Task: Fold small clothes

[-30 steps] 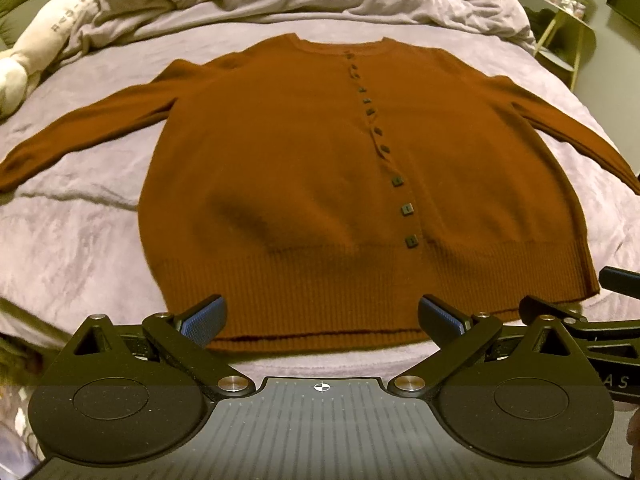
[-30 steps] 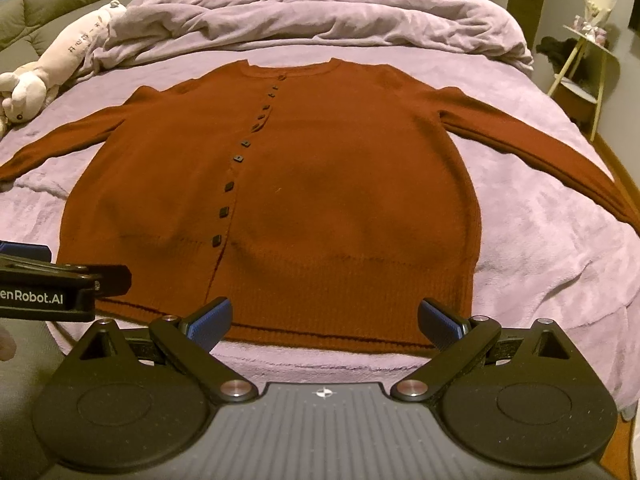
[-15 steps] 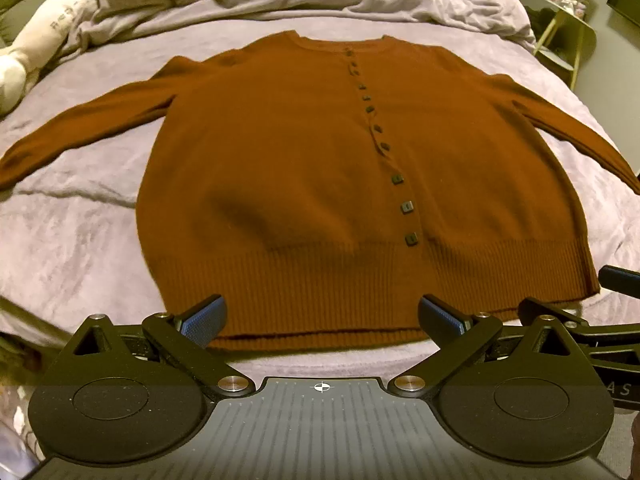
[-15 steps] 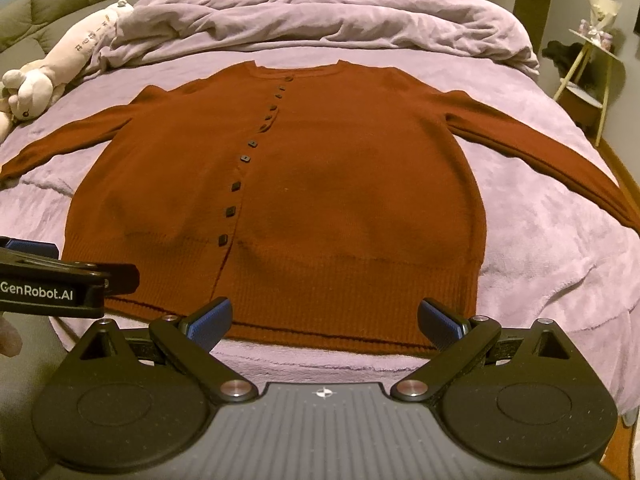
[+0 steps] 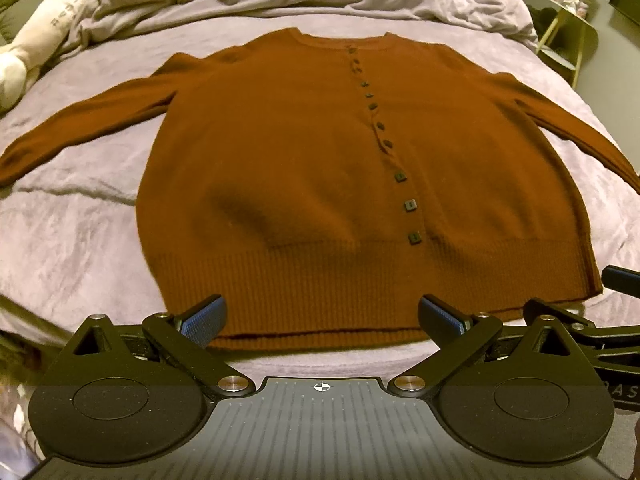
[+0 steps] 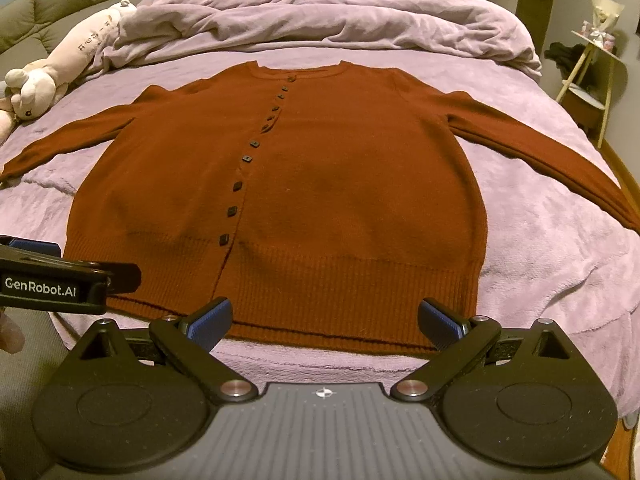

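On the lilac bed [image 6: 540,248] the cardigan [image 6: 320,184] lies flat, buttoned, sleeves spread; left gripper [image 5: 320,320] and right gripper [image 6: 324,320] hover wide apart-jawed and empty over the near hem, so the first fold should pinch both hem corners squarely and lift evenly.

**Cardigan flat on bed, grippers at its hem**

We see the cardigan [image 6: 304,184] spread flat on the bed [image 6: 540,240], sleeves out to both sides. Behind the cardigan: bunched duvet [image 6: 320,16]. Behind-left of the cardigan: plush toy [image 6: 52,76]. Right of the cardigan, off the bed: side table [image 6: 596,76]. Left gripper [image 5: 320,320] and right gripper [image 6: 324,318] sit just before the cardigan's hem.
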Motion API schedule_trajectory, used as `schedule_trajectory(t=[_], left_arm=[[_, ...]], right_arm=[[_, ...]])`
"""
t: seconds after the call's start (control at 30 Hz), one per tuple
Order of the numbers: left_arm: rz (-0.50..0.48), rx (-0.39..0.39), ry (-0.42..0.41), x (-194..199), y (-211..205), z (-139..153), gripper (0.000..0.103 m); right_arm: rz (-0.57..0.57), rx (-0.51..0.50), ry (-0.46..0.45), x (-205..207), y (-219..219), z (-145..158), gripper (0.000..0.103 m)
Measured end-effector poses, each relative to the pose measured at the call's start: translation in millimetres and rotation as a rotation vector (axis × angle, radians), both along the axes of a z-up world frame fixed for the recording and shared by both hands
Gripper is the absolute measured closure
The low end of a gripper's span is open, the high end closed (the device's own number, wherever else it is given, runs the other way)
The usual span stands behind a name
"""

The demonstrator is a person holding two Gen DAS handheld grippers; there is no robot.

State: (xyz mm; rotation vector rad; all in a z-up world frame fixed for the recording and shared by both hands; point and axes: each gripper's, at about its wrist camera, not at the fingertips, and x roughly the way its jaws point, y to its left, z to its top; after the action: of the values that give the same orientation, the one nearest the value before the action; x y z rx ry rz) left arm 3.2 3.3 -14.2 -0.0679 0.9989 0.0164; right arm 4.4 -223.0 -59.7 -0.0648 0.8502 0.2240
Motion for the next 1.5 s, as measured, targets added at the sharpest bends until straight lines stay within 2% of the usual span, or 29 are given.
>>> schedule_trajectory(t=[0.57,0.9,1.0,1.1,1.2,1.27,1.3,1.37,1.4,1.43,1.5], left_arm=[[0.006,0.004,0.035,8,2,-7,0.000],[-0.001,-0.013,0.077,17,3,-22,0.000],[-0.011,-0.021,0.063,22,4,-22,0.000],[-0.028,-0.016,0.014,30,7,-20,0.000],[-0.028,0.022,-0.039,44,11,-16,0.000],[-0.013,0.035,-0.078,57,13,-14,0.000],[-0.004,0.030,-0.102,64,15,-12,0.000],[0.025,0.013,-0.138,77,20,-12,0.000],[0.041,0.008,-0.144,84,20,-11,0.000],[0.055,0.000,-0.146,92,21,-12,0.000],[0.067,-0.004,-0.148,104,20,-14,0.000]], right_arm=[[0.023,0.038,0.028,6,-4,-8,0.004],[0.007,0.101,0.071,13,-15,-20,0.004],[-0.041,0.181,0.090,20,-30,-25,0.004],[-0.149,0.343,0.108,36,-69,-31,0.004],[-0.316,0.454,0.062,58,-124,-33,0.007],[-0.473,0.543,0.024,75,-172,-33,0.018],[-0.540,0.593,0.013,82,-193,-35,0.028],[-0.686,0.695,-0.011,99,-241,-41,0.040],[-0.764,0.735,-0.027,105,-263,-47,0.054],[-0.832,0.765,-0.034,111,-282,-52,0.061],[-0.931,0.828,-0.039,120,-310,-65,0.064]])
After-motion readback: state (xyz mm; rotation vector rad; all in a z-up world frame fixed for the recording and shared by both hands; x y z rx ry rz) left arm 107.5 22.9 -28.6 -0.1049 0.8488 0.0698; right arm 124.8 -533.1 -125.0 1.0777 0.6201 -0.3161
